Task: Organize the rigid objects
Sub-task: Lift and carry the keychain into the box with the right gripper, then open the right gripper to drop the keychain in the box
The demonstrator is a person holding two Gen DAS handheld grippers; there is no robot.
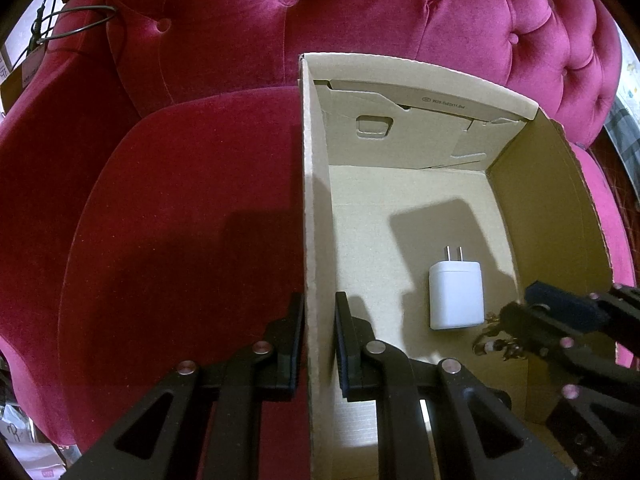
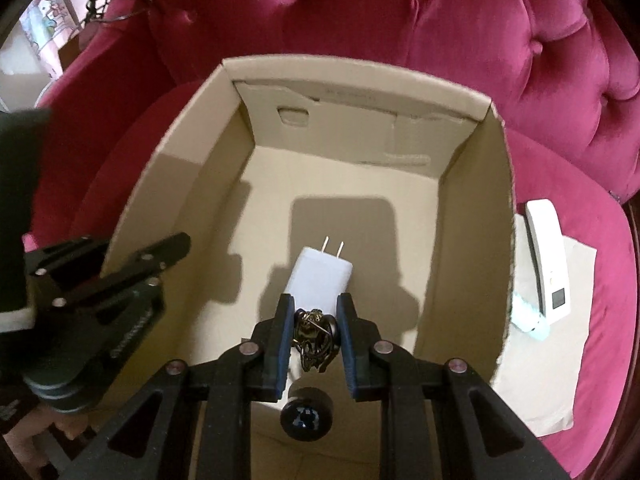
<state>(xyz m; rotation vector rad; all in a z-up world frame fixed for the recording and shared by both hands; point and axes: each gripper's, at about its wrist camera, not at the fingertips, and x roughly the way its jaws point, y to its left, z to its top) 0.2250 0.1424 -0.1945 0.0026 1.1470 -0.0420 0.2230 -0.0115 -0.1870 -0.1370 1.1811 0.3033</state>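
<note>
The right hand-held gripper (image 2: 313,340) is clenched on a dark, ornate metal keychain (image 2: 314,340), its blue-padded fingers (image 2: 283,344) pressing the tangle of curled metal from both sides; a round black knob (image 2: 306,414) sits just below it at 6 o'clock. The keychain is held inside the open cardboard box (image 2: 460,200), above the box floor, at the near end. Just past it, toward 12 o'clock, a smooth white charger (image 2: 320,274) with two flat metal prongs lies flat on the matte corrugated floor, prongs pointing to the far wall.

The left hand-held gripper (image 1: 319,344) straddles the box's left wall (image 1: 316,200), one finger outside and one inside, gripping the raw corrugated edge. The box rests on a plush magenta velvet armchair (image 1: 180,220) with a button-tufted back.

Outside the box at 3 o'clock in the right wrist view, a long, glossy white plastic device (image 2: 548,256) with a small dark square window lies on a pale flat envelope (image 2: 560,360).
</note>
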